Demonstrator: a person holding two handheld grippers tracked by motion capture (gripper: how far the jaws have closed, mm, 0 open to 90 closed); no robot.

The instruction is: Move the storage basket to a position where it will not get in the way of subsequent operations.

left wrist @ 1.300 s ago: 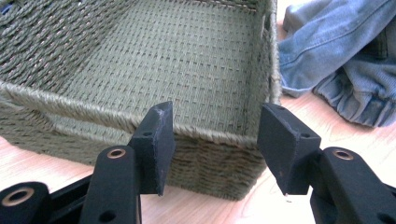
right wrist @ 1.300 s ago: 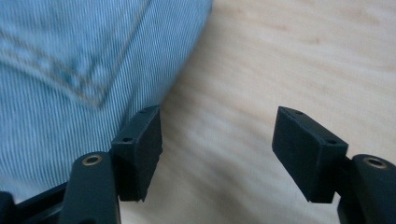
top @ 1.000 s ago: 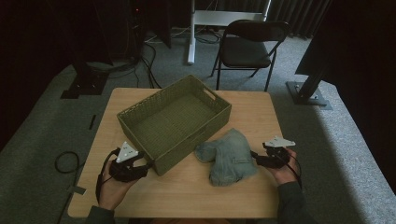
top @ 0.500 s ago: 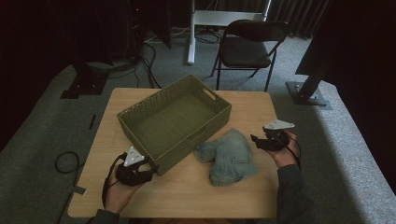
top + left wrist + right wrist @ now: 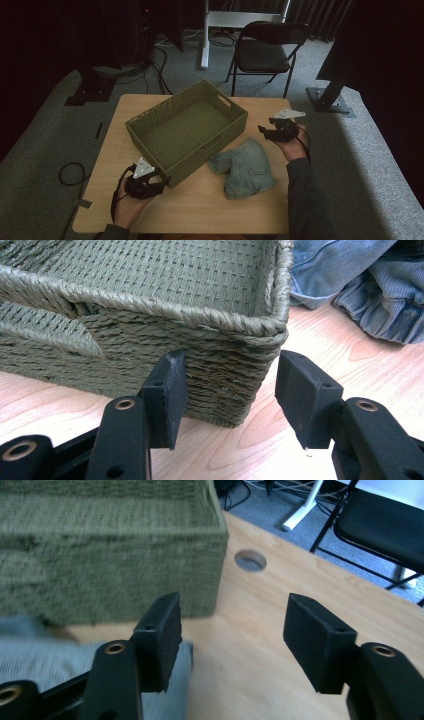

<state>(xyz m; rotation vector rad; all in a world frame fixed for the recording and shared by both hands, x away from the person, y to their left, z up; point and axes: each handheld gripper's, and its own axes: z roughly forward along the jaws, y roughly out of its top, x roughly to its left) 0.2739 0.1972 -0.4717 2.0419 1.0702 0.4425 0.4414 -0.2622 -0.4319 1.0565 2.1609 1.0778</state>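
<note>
A green woven basket (image 5: 196, 150) stands slantwise on the wooden table (image 5: 200, 210), and its inside looks bare. A folded blue denim garment (image 5: 245, 167) lies to the right of its near wall. My left gripper (image 5: 162, 181) rests low at the basket's near corner (image 5: 235, 340), open, with that corner just ahead of the gap. My right gripper (image 5: 264, 131) hovers above the table to the right of the basket (image 5: 110, 555) and beyond the denim (image 5: 40, 652). Its jaws have just been closing a little, stand open, and nothing is between them.
A round cable hole (image 5: 250, 560) is cut in the tabletop near the basket's far corner. A black folding chair (image 5: 267, 52) and a white desk leg (image 5: 204, 35) stand beyond the table. Stands and cables lie on the grey carpet at the left.
My right gripper has lifted off the denim's right edge and moved away toward the table's far right. The left gripper has kept its place at the basket's corner.
</note>
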